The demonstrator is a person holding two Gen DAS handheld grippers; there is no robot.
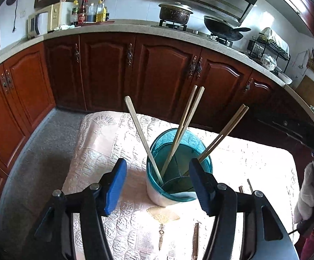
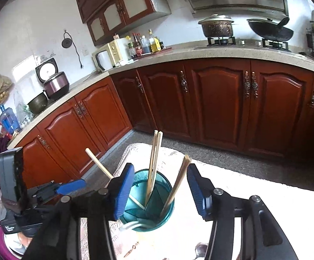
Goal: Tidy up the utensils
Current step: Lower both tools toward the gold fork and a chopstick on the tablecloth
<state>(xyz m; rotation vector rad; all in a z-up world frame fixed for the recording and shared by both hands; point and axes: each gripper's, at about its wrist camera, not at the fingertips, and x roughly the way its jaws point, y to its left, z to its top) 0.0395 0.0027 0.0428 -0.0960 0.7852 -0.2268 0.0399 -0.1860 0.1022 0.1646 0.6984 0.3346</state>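
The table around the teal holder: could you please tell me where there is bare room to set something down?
Free cloth lies left of the teal holder, toward the table's floor-side edge, and behind it. Crowded: the near side, where loose chopsticks lie.

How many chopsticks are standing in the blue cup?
5. In the cup: one chopstick leans left alone, a pair stands in the middle, and another pair leans right. More sticks lie on the table, partly hidden behind the gripper.
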